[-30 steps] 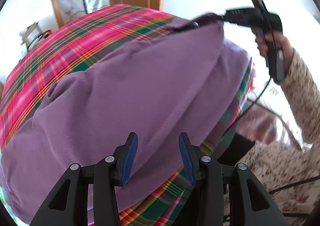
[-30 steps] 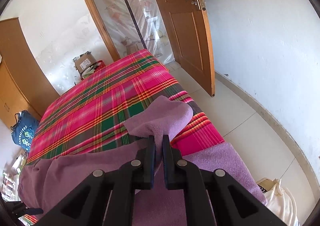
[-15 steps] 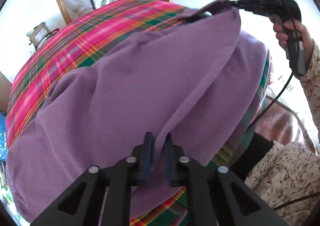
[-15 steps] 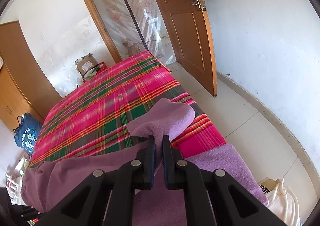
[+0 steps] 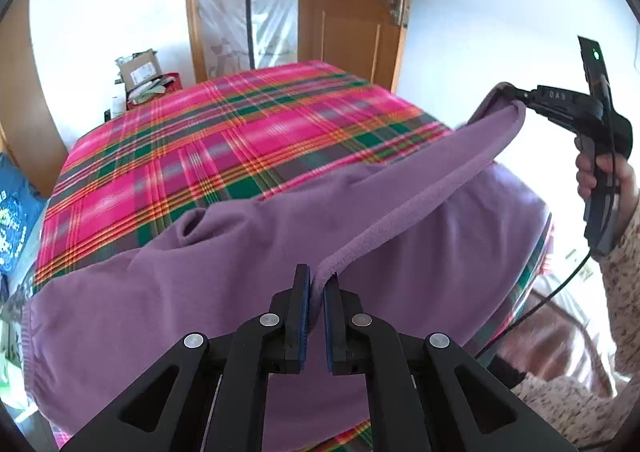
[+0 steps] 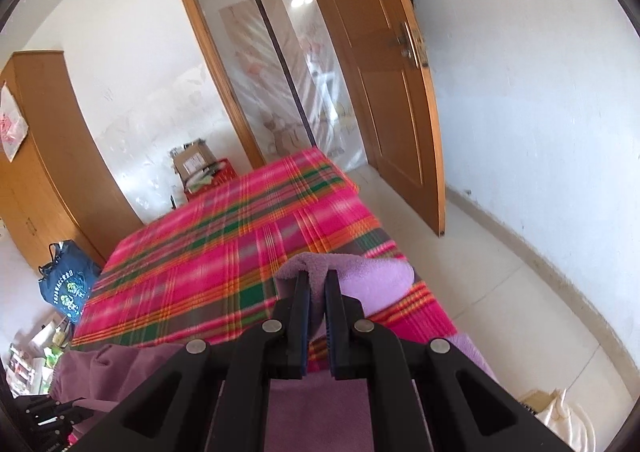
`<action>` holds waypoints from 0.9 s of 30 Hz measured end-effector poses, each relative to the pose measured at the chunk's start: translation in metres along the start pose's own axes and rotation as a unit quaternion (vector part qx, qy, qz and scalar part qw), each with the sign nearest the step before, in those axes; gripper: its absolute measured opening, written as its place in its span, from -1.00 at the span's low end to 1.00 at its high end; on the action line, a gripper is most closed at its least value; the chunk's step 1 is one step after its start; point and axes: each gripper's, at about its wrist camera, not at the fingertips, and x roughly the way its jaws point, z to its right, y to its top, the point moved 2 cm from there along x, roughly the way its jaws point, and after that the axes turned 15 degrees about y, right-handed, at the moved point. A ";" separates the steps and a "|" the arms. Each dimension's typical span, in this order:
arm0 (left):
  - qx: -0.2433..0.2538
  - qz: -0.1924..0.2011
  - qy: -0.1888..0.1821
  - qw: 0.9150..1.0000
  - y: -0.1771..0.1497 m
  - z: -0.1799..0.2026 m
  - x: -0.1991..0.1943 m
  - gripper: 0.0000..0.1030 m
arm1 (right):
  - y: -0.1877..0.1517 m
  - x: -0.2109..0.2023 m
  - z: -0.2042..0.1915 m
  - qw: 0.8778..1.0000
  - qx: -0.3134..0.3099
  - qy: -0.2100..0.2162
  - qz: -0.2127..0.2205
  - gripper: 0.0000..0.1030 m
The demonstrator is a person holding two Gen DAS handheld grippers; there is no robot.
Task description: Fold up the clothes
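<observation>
A purple fleece garment (image 5: pixel 248 252) lies spread over the near end of a bed with a pink, green and orange plaid cover (image 5: pixel 224 148). My left gripper (image 5: pixel 316 284) is shut on the garment's near hem, which is lifted off the bed. My right gripper (image 5: pixel 520 98), seen at the right of the left wrist view in a person's hand (image 5: pixel 592 172), is shut on the other end of the same edge and holds it up taut. In the right wrist view my right gripper (image 6: pixel 316 280) pinches a fold of the purple garment (image 6: pixel 360 276).
A wooden door (image 6: pixel 384 84) stands open beside a plastic-covered doorway (image 6: pixel 288 68) beyond the bed's far end. A cardboard box (image 6: pixel 192 164) and a red crate sit at the bed's far left, with a blue bag (image 6: pixel 68 284) by a wooden wardrobe (image 6: pixel 40 156). Tiled floor (image 6: pixel 520 316) runs along the right.
My left gripper shut on the garment's near edge and rose with it. My right gripper, still shut on the fabric, also rose, so the edge between them is now stretched above the bed.
</observation>
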 end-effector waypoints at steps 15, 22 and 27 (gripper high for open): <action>0.021 0.003 -0.028 0.999 -0.024 0.021 -0.018 -0.87 | -0.019 -0.042 0.012 1.000 0.009 -0.013 0.022 -0.87; 0.028 -0.034 -0.040 0.998 -0.047 0.032 -0.003 -0.87 | -0.051 -0.048 0.032 0.999 0.038 -0.033 0.005 -0.87; 0.037 -0.060 -0.048 0.996 -0.062 0.039 0.010 -0.87 | -0.074 -0.051 0.046 0.997 0.051 -0.048 -0.015 -0.87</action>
